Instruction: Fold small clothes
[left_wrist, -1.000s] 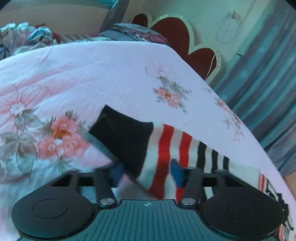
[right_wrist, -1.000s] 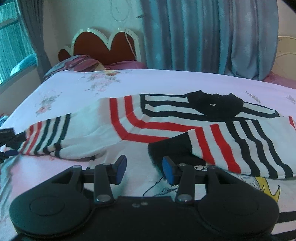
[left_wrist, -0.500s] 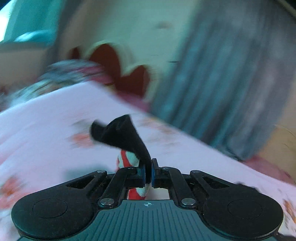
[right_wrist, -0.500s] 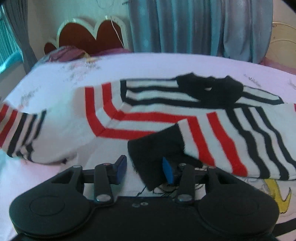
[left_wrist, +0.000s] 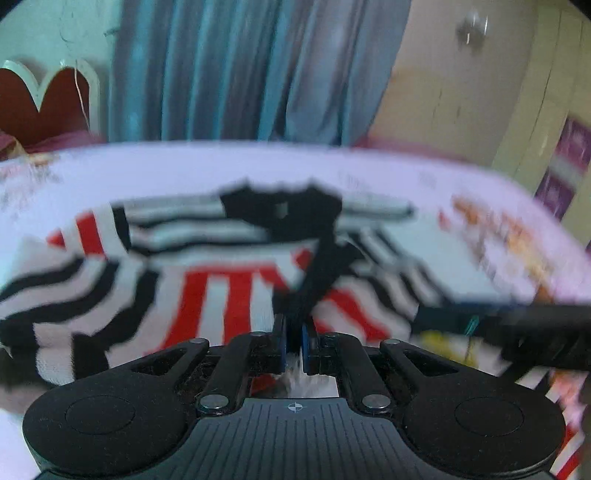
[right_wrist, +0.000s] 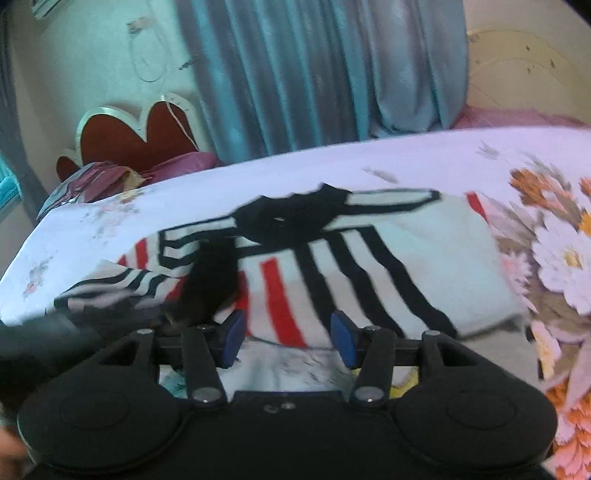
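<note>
A white sweater (left_wrist: 221, 295) with red and black stripes and a black collar (left_wrist: 280, 210) lies flat on the floral bed sheet (right_wrist: 295, 162). My left gripper (left_wrist: 294, 339) is shut on the black cuff (left_wrist: 321, 273) of one sleeve and holds it over the sweater's body; the view is blurred by motion. In the right wrist view the same cuff (right_wrist: 214, 280) hangs at the left over the sweater (right_wrist: 332, 280). My right gripper (right_wrist: 288, 336) hovers at the sweater's near edge with its jaws opening. Nothing is pinched between its pads.
A red scalloped headboard (right_wrist: 140, 136) and a patterned pillow (right_wrist: 92, 177) stand at the bed's far left. Blue curtains (right_wrist: 314, 74) hang behind the bed. Bare sheet with large flowers (right_wrist: 554, 251) lies to the right of the sweater.
The left gripper shut on the black cuff, lifted it and swung it right across the sweater. The right gripper moved over the sweater, widened its jaws, and the cuff once between them is gone.
</note>
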